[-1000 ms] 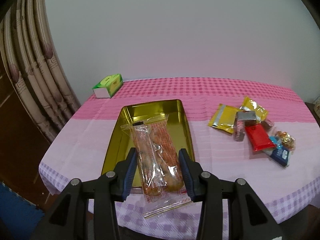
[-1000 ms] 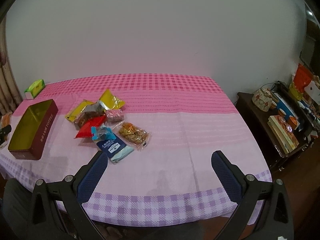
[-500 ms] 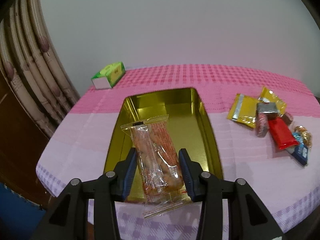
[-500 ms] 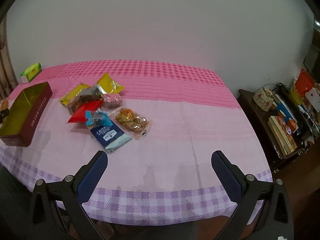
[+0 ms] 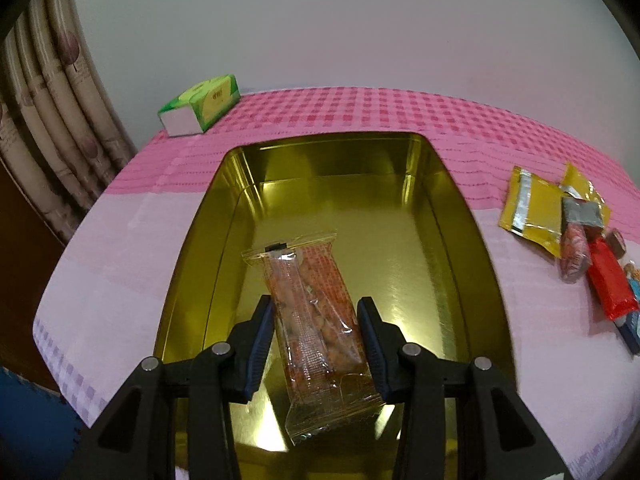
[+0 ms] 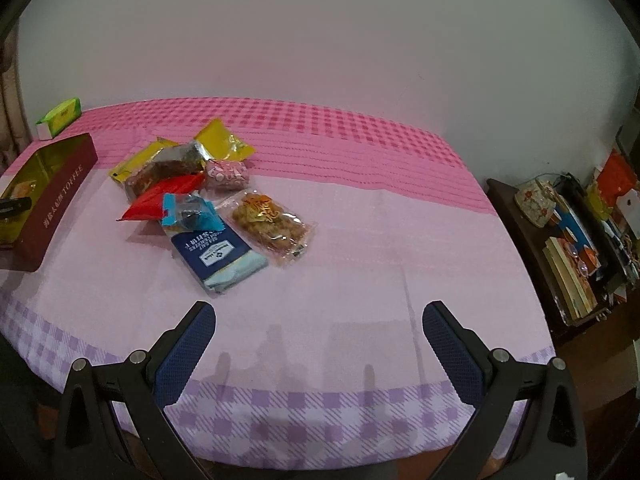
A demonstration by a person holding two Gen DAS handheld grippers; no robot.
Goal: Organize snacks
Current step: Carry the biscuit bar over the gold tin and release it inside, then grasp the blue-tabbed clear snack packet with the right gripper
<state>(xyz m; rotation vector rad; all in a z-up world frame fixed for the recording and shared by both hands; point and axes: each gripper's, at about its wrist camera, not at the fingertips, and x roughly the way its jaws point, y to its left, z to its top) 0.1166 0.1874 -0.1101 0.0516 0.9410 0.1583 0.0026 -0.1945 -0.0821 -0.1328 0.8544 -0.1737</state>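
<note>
My left gripper is shut on a clear packet of orange snacks, holding it over the inside of the gold tin. From the right wrist view the same tin shows its dark red side at the far left of the table. A heap of snack packets lies beside it, among them a navy packet, a red one and a clear bag of biscuits. My right gripper hangs open over the bare front of the table, with nothing between its fingers.
A green tissue box stands at the table's back left corner, near a curtain. The pink checked tablecloth covers the table. A dark side cabinet crowded with books and objects stands to the right.
My left gripper has carried the snack packet forward and down, from the tin's near edge to over its inside. The right gripper has sunk a little towards the table.
</note>
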